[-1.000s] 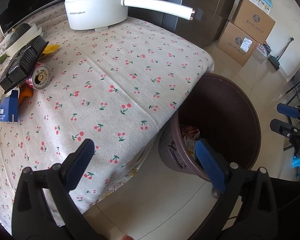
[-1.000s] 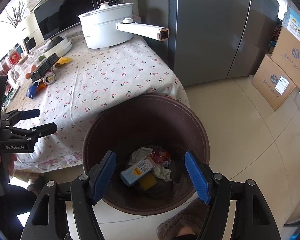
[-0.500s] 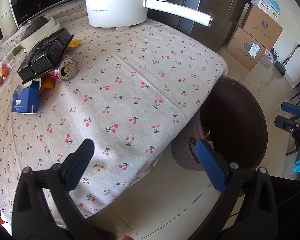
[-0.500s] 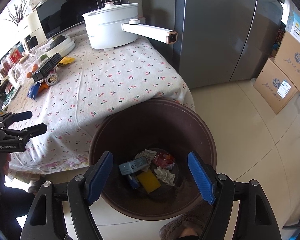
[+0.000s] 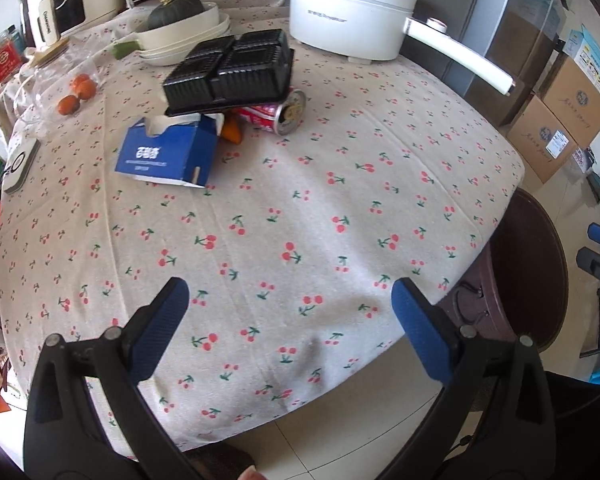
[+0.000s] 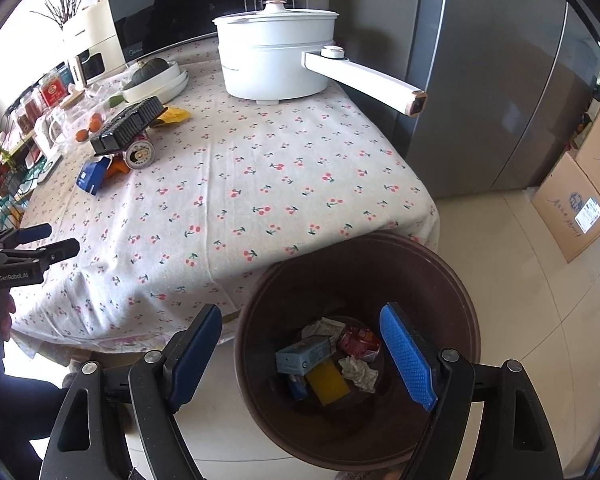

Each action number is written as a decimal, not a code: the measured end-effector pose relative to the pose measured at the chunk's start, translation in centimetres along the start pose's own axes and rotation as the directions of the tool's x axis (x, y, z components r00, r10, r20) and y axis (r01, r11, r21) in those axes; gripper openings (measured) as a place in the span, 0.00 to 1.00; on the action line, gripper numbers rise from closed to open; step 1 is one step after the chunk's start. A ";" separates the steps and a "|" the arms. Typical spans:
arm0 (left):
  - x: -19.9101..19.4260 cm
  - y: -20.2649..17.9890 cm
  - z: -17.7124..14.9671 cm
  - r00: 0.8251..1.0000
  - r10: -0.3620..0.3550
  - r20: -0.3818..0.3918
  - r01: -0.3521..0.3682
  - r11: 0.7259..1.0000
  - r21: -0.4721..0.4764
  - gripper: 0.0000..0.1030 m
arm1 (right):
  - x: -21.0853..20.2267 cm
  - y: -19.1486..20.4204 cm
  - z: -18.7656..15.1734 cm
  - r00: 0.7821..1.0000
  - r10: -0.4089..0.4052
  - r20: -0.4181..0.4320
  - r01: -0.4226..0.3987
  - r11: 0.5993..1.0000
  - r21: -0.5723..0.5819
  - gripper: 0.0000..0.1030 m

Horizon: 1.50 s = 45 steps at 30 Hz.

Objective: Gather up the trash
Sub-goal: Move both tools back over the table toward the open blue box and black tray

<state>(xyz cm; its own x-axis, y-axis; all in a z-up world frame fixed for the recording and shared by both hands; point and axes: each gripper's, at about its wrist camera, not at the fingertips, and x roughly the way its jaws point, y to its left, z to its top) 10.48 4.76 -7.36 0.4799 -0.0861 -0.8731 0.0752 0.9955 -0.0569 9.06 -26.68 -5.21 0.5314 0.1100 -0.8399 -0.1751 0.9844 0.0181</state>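
Observation:
My left gripper (image 5: 290,320) is open and empty over the near edge of the cherry-print tablecloth (image 5: 300,208). Ahead of it lie a blue carton (image 5: 166,156), a black plastic tray (image 5: 232,74) propped on a red can (image 5: 276,112), and an orange scrap (image 5: 232,130). My right gripper (image 6: 300,354) is open and empty above the brown bin (image 6: 452,280), which holds a pale blue box (image 6: 306,354), a yellow piece (image 6: 328,382), crumpled paper (image 6: 358,372) and a red wrapper (image 6: 360,342). The left gripper also shows in the right wrist view (image 6: 40,240).
A white electric pot (image 5: 352,20) with a long handle (image 5: 460,56) stands at the table's back. White dishes with a squash (image 5: 180,30), small oranges (image 5: 78,92), jars and a microwave (image 6: 180,16) are at the back left. Cardboard boxes (image 5: 560,128) and a fridge (image 6: 500,80) stand to the right.
My left gripper has swung left from the bin to face the table and the trash pile. My right gripper has drawn back and left a little above the bin. Both stay open.

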 end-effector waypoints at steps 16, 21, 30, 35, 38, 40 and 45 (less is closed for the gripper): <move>4.6 9.6 5.9 0.992 0.128 -0.025 -0.128 0.920 -0.371 0.99 | 4.8 4.8 5.5 0.998 0.048 -0.045 -0.049 0.998 -0.031 0.82; 6.0 10.1 7.8 0.991 0.132 0.003 -0.118 0.892 -0.436 0.99 | 6.1 5.5 6.6 0.995 0.069 -0.068 -0.072 0.997 -0.033 0.82; 8.4 10.5 7.6 0.984 0.172 -0.056 -0.179 0.888 -0.424 0.99 | 7.2 6.2 6.6 0.994 0.053 -0.096 -0.059 0.996 -0.067 0.82; 8.4 11.7 6.7 0.984 0.158 -0.079 -0.177 0.898 -0.402 0.99 | 7.4 6.7 6.2 0.993 0.053 -0.105 -0.061 0.995 -0.079 0.82; 8.3 12.8 5.8 0.982 0.150 -0.113 -0.183 0.902 -0.390 0.99 | 7.4 7.2 6.0 0.993 0.054 -0.109 -0.063 0.994 -0.086 0.82; 8.0 13.5 5.2 0.979 0.160 -0.127 -0.197 0.907 -0.372 0.99 | 7.4 7.5 5.9 0.992 0.055 -0.111 -0.065 0.994 -0.092 0.82; 6.9 16.0 3.4 0.969 0.192 -0.155 -0.235 0.909 -0.344 0.99 | 7.5 8.1 5.6 0.992 0.053 -0.115 -0.065 0.993 -0.101 0.82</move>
<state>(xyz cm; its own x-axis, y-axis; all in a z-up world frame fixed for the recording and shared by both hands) 17.97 20.00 -12.62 0.3442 0.1132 -0.9321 -0.3452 0.9384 -0.0135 16.32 -17.12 -8.35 0.4223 0.1455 -0.8947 -0.2924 0.9561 0.0175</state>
